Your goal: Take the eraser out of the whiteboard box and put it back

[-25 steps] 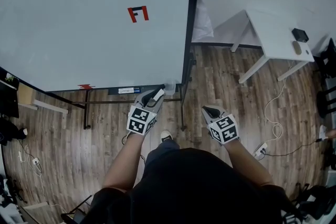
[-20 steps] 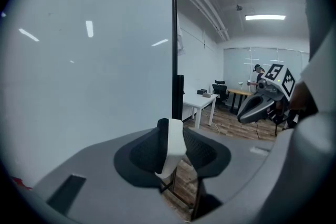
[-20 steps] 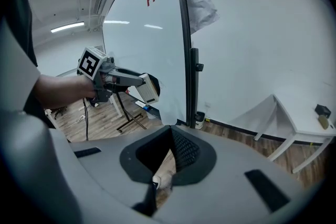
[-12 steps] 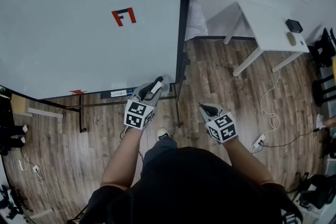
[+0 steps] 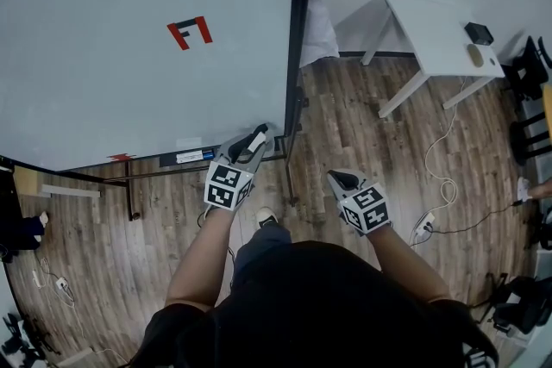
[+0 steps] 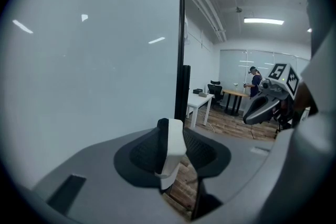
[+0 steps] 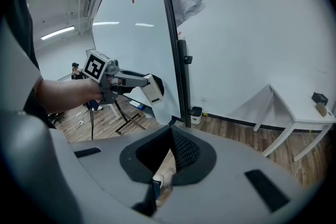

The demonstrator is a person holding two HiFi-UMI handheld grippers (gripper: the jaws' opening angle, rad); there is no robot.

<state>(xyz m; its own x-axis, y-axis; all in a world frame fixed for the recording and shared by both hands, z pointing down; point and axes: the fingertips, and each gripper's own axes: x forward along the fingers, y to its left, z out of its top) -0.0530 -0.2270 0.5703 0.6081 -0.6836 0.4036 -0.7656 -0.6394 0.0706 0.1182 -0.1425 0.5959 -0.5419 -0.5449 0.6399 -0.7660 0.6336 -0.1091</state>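
The eraser (image 5: 259,139), a white block with a dark felt side, sits between the jaws of my left gripper (image 5: 252,144), which is shut on it. It is held just in front of the whiteboard's (image 5: 129,73) lower right corner, close to a clear box (image 5: 274,134) fixed there. In the left gripper view the eraser (image 6: 171,148) stands on edge between the pads, with the board right behind it. From the right gripper view the eraser (image 7: 153,89) shows above the box's rim. My right gripper (image 5: 342,179) hangs lower right over the floor, shut and empty.
The board's black frame post (image 5: 297,39) and stand legs (image 5: 129,194) rise from the wooden floor. A marker tray (image 5: 191,157) runs along the board's bottom edge. A white table (image 5: 435,34) stands at the right, with cables (image 5: 444,185) and a power strip on the floor.
My left gripper has edged a little closer to the board's lower right corner with the eraser still in it. The right gripper has stayed where it was.
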